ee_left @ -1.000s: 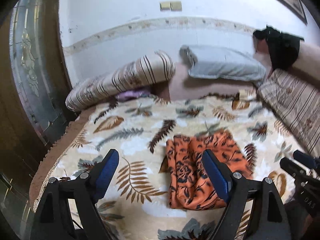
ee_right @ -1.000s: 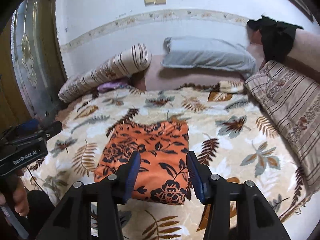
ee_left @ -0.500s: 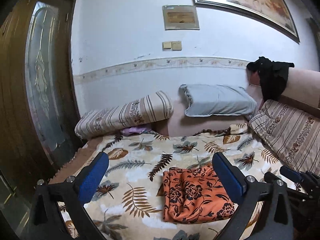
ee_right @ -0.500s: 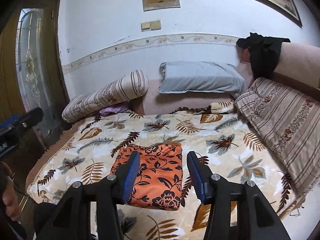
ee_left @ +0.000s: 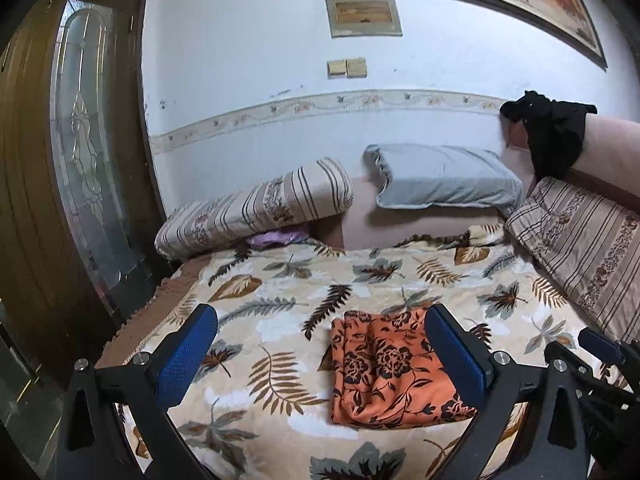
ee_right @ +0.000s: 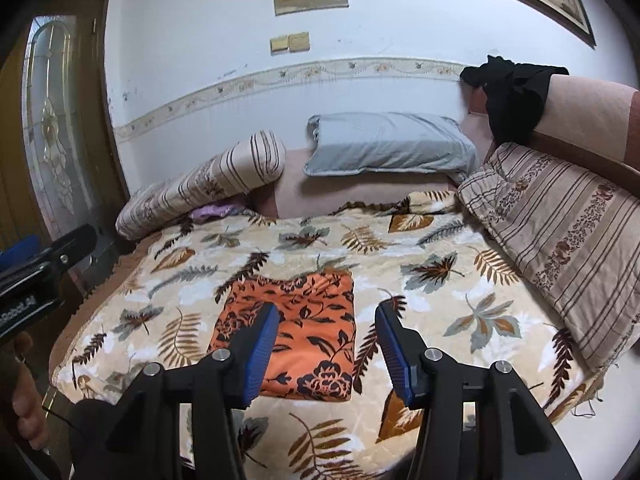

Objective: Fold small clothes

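And there's the orange floral garment [ee_right: 296, 332] lying folded flat on the bed's leaf blanket [ee_right: 432, 300], both the left gripper [ee_left: 320, 354] and right gripper [ee_right: 328, 354] hovering clear, jaws apart and empty, seemingly judging the fold finished.

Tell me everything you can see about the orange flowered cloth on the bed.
The orange cloth is a thin, soft-looking fabric printed with black flowers and leaves. It is folded into a rough rectangle and lies flat on the leaf-patterned blanket, near the front edge of the bed. Its surface has a few soft wrinkles, and layered edges show on one side. Only the blanket touches it; both grippers are off it.
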{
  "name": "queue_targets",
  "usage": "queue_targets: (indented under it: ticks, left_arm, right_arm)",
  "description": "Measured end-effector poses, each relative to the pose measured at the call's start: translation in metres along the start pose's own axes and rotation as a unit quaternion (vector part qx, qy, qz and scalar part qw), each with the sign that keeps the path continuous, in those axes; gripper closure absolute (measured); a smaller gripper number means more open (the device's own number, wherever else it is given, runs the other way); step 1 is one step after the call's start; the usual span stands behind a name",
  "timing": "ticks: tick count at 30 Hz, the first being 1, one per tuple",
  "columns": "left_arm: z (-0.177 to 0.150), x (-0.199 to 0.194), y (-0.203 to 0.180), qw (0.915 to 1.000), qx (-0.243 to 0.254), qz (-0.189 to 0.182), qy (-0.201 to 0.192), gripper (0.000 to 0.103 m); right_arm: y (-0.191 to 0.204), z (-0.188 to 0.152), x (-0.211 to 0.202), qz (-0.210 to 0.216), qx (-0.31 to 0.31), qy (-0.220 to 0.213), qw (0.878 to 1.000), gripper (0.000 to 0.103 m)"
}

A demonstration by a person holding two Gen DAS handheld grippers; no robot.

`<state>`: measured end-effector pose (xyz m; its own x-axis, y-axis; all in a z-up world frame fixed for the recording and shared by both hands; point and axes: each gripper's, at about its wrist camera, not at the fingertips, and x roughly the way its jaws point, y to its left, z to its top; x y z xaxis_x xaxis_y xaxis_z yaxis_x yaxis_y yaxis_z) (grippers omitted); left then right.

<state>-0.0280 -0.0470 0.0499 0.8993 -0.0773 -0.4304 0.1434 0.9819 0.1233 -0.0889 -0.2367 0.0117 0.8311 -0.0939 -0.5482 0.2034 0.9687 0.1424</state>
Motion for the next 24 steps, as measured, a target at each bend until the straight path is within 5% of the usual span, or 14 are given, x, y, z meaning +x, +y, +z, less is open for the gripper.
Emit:
queue_targets:
  ticks: [8, 24]
  left_arm:
    - [-0.012, 0.024, 0.000, 0.9993, 0.000, 0.029, 0.023, 0.000]
    - [-0.018, 0.056, -0.006, 0.9990, 0.003, 0.001, 0.045, 0.000]
  right_arm:
    - [0.007, -0.010, 0.022, 0.003, 0.001, 0.024, 1.000, 0.049]
    - [0.002, -0.011, 0.056, -0.007, 0.019, 0.048, 0.999, 0.049]
